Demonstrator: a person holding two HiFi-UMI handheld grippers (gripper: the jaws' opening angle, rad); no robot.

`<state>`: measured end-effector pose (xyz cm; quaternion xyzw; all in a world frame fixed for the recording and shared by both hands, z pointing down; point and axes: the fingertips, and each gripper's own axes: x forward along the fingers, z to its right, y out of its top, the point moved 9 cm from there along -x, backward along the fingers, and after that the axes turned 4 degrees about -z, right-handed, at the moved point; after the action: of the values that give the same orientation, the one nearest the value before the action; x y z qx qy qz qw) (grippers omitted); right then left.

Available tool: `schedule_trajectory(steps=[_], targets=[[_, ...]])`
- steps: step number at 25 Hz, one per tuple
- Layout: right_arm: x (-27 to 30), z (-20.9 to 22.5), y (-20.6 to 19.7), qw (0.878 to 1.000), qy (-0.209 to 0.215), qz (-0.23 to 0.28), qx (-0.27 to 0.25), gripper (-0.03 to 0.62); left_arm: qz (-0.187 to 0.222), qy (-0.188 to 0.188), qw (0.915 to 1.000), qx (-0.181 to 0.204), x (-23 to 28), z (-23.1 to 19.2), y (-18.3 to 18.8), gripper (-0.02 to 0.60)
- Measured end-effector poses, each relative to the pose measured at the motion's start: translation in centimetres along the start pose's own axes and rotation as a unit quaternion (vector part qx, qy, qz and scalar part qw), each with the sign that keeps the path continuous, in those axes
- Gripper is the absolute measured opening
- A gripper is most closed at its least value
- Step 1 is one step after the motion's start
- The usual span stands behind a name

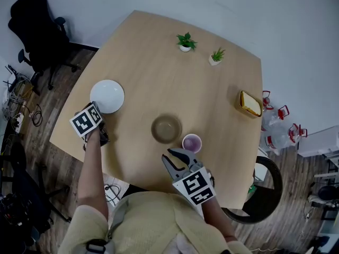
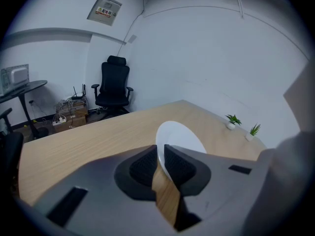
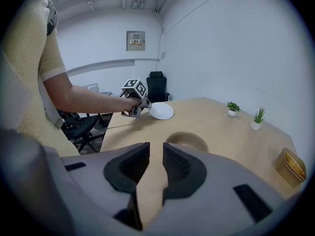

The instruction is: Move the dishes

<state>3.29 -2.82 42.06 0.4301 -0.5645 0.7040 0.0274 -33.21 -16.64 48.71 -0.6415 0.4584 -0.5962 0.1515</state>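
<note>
A white plate (image 1: 107, 96) lies near the table's left edge. My left gripper (image 1: 99, 111) is shut on its near rim; in the left gripper view the plate (image 2: 179, 136) runs out from between the two pads of that gripper (image 2: 161, 156). A brown bowl (image 1: 166, 129) sits mid-table, with a purple cup (image 1: 192, 142) just right of it. My right gripper (image 1: 177, 153) hovers at the near edge, just short of both, shut on nothing. In the right gripper view the bowl (image 3: 186, 140) lies straight ahead of its jaws (image 3: 156, 156), the plate (image 3: 161, 111) farther off.
Two small potted plants (image 1: 185, 41) (image 1: 216, 55) stand at the far side of the wooden table (image 1: 159, 67). A yellow container (image 1: 249, 103) sits by the right edge. A black office chair (image 1: 37, 30) is off the far left corner, water jugs (image 1: 280, 128) on the floor right.
</note>
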Motion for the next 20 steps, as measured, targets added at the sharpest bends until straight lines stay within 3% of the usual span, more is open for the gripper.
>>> schedule_trajectory(steps=[10, 13, 20], targets=[[0.1, 0.0, 0.0, 1.0, 0.005, 0.002, -0.002, 0.083, 0.048, -0.069, 0.9964, 0.004, -2.4, 1.0, 0.8, 0.037], [0.2, 0.0, 0.0, 1.0, 0.007, 0.003, -0.002, 0.081, 0.069, -0.109, 0.9915, 0.009, -3.6, 1.7, 1.4, 0.031], [0.0, -0.1, 0.0, 1.0, 0.009, 0.004, -0.004, 0.08, 0.084, -0.199, 0.9763, -0.02, -5.8, 2.4, 1.8, 0.025]])
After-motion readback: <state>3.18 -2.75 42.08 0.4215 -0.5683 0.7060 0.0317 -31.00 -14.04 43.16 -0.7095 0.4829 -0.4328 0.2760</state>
